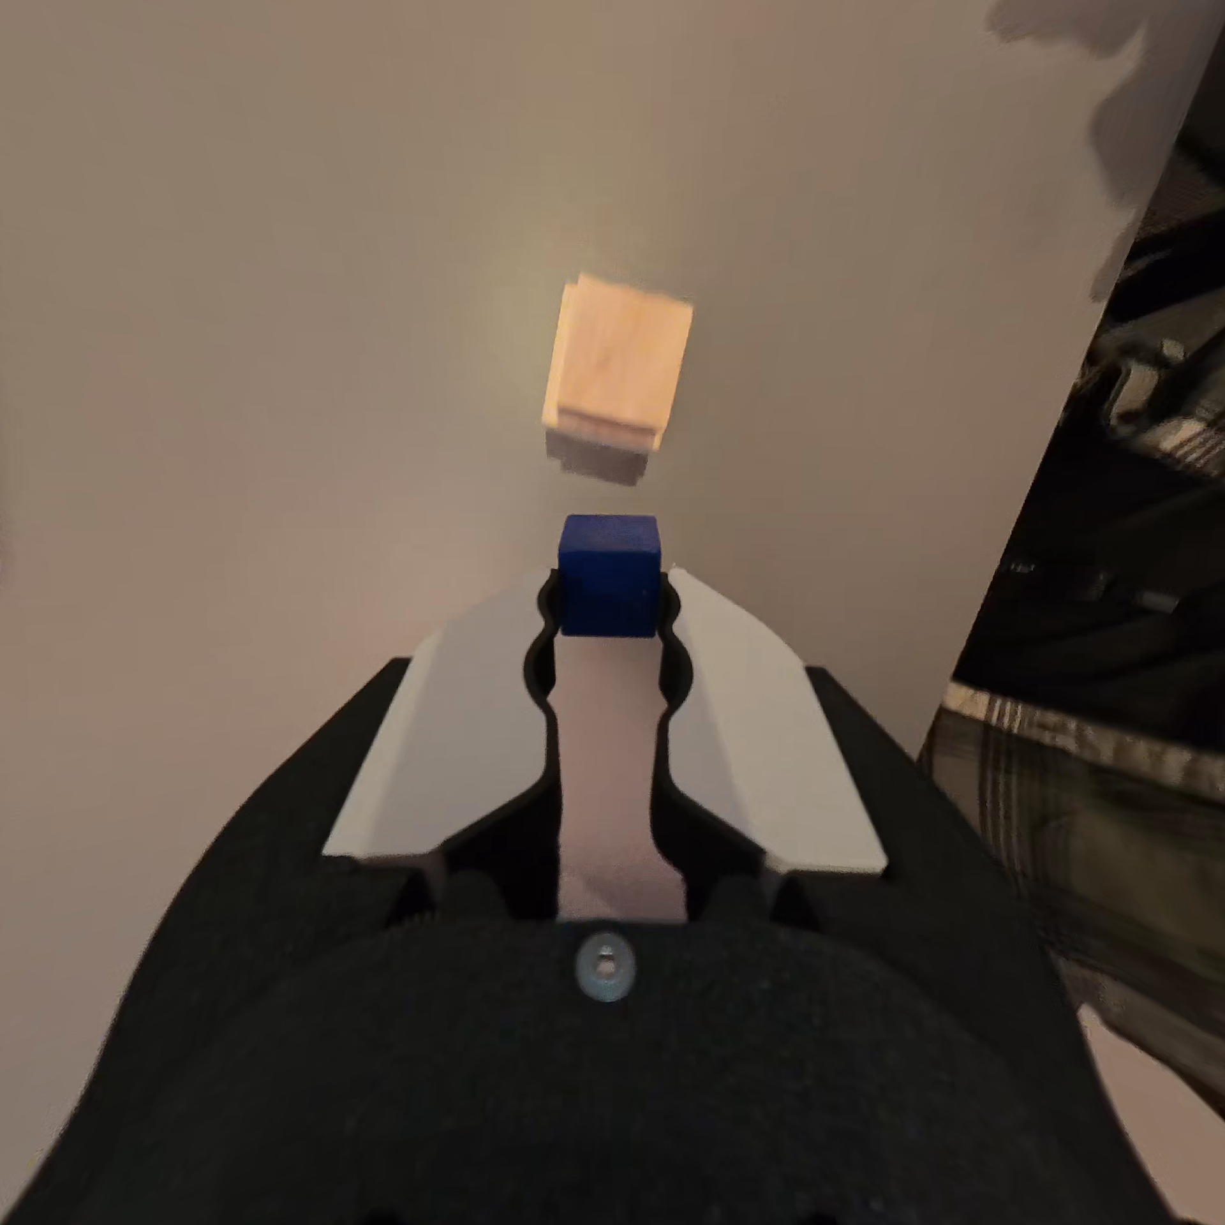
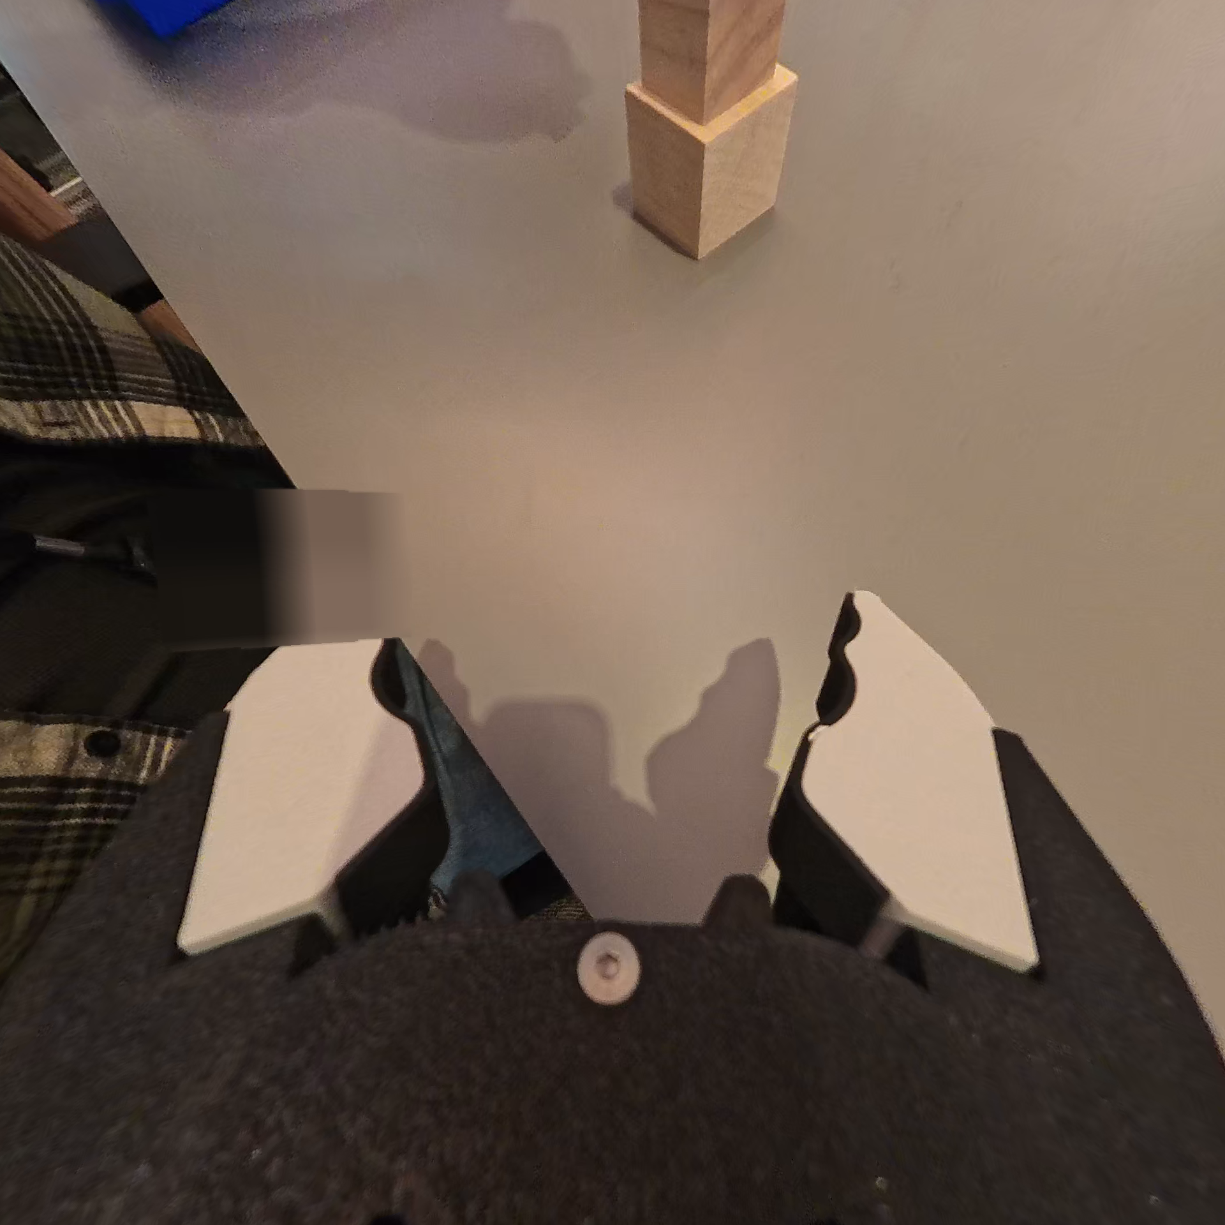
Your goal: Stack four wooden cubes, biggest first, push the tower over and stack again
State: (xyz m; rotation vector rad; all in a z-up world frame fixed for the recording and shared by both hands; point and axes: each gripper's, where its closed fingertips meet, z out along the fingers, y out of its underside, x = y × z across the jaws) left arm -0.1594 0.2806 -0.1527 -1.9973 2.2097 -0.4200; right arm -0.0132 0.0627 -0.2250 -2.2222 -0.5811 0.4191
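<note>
Surroundings: pale grey counter [image 2: 663, 431] carrying the stack. Counter edge running diagonally, at 3 o'clock in the left wrist view and at 9 o'clock in the right wrist view. Beyond that edge a person's plaid sleeve [image 2: 99, 384] is sitting, plus dark clothing and a strip of blue denim [image 2: 457, 782] showing between the right claw's fingers. Nothing is standing between either claw and the cubes. No readable writing or labels showing anywhere.

Left claw [image 1: 608, 583]: pinching a small blue cube [image 1: 608, 575] at its fingertips, held off the counter, fingers pointing forward and down. The wooden stack [image 1: 613, 361] is sitting at 12 o'clock just past the blue cube, seen from above and blurred.

Right claw [image 2: 616, 636]: spread wide, holding nothing, hovering low over the near counter edge, casting a shadow right under the fingers. From here the large wooden cube [image 2: 712, 162] is resting on the counter at 12 to 1 o'clock, well apart from the claw, with a smaller wooden cube [image 2: 709, 56] sitting on top, slightly inset; anything above is cut off by the frame. A blue patch [image 2: 159, 14] is showing at 11 o'clock, can't tell what it is.
</note>
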